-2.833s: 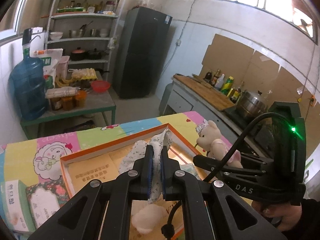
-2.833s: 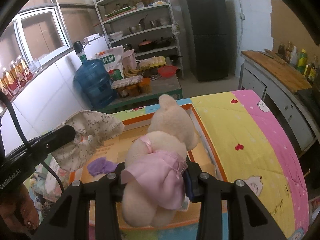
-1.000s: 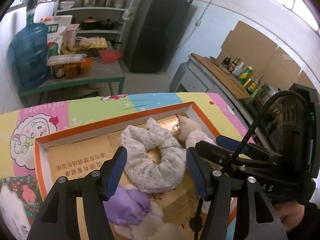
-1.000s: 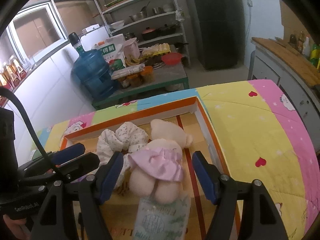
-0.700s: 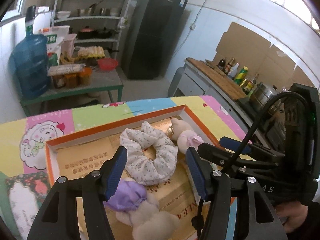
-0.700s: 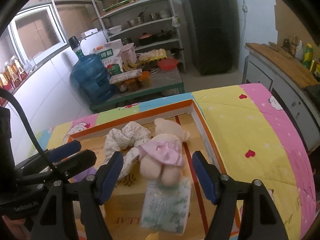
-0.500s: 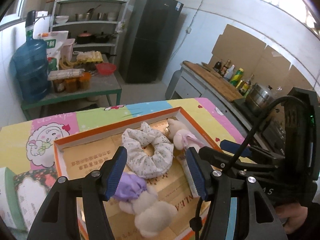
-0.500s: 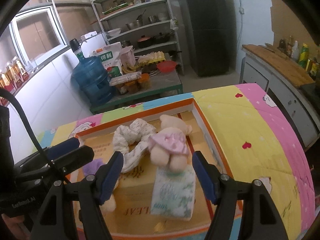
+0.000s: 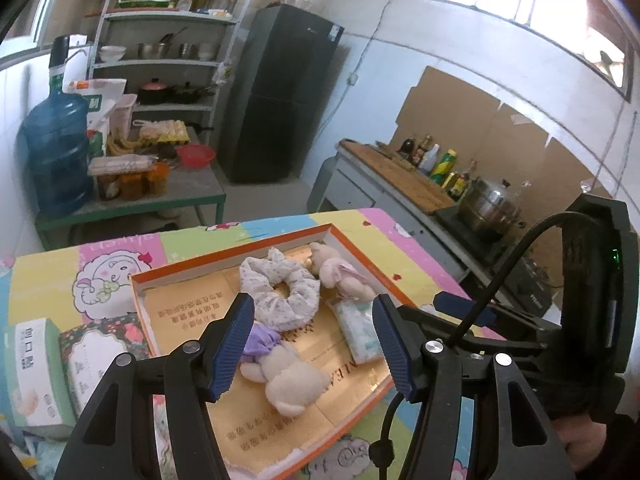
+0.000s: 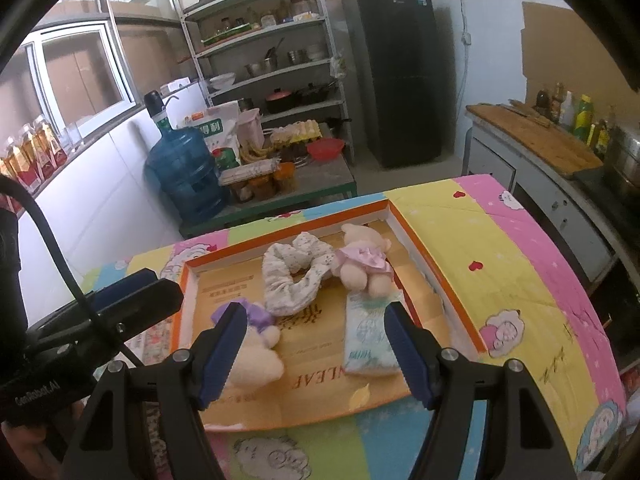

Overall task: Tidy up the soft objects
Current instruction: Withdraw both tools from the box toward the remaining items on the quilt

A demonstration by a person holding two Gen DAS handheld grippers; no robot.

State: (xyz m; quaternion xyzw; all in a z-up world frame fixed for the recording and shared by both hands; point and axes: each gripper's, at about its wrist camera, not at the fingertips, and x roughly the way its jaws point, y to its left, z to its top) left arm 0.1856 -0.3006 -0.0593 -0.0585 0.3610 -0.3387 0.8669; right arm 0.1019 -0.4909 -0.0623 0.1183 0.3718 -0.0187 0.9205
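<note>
Right wrist view: my right gripper point(image 10: 312, 346) gapes wide and empty, like my left gripper point(image 9: 314, 344). Inside the orange-rimmed box point(image 10: 436, 268), the pink-dressed teddy bear point(image 10: 362, 264) lies lengthwise, head far, feet near, touching the floral scrunchie point(image 10: 294, 276) at its left.

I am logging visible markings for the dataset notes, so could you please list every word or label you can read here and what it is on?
"GenRobot.AI": on the left gripper body, seen from the right wrist.
"NLEAF", upside down, cut off: printed on the tray floor.
Chinese print on the tray floor, the flour bag, the green box, the tissue pack: too blurred to read.
Right gripper: no readable text.
</note>
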